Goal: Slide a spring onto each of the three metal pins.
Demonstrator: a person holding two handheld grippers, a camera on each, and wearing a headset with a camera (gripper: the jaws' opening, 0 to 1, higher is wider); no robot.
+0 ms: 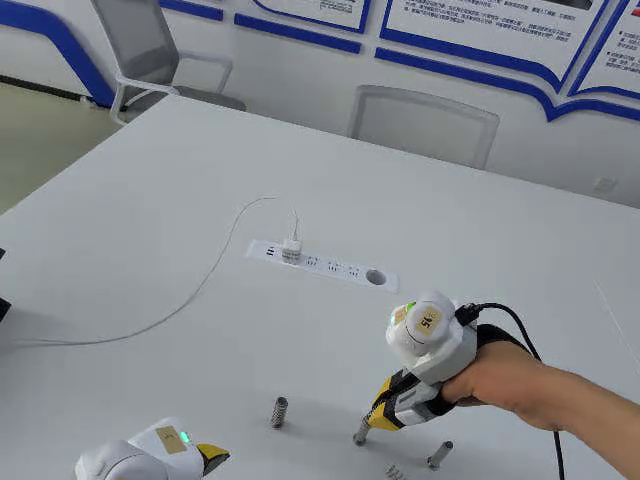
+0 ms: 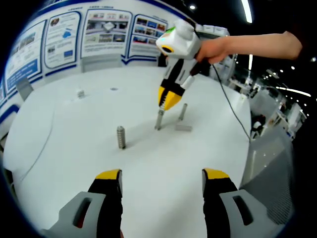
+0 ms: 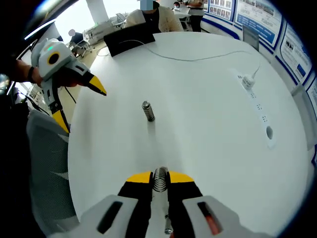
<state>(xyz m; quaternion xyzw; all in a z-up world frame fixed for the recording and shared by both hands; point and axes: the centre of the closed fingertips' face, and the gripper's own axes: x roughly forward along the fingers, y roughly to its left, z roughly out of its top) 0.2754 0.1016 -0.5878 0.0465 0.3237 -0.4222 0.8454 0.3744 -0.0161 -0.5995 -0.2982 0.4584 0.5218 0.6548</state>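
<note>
White table (image 1: 130, 230) is filling the foreground. Grey chair (image 1: 425, 122) is standing at its far edge, second chair (image 1: 140, 45) at the corner. Blue-trimmed posters (image 1: 470, 25) are lining the wall (image 1: 300, 70); strip lights (image 2: 246, 10) are glowing overhead.

Right gripper (image 1: 376, 418) is held tip-down at the top of the middle pin (image 1: 361, 433). A spring-covered pin (image 1: 279, 411) is noted to its left, a bare pin (image 1: 439, 455) to its right. Left gripper (image 1: 212, 457) is seen near left.

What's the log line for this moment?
right gripper shut on spring at middle pin | left gripper open, empty | left pin sprung | right pin bare
</note>
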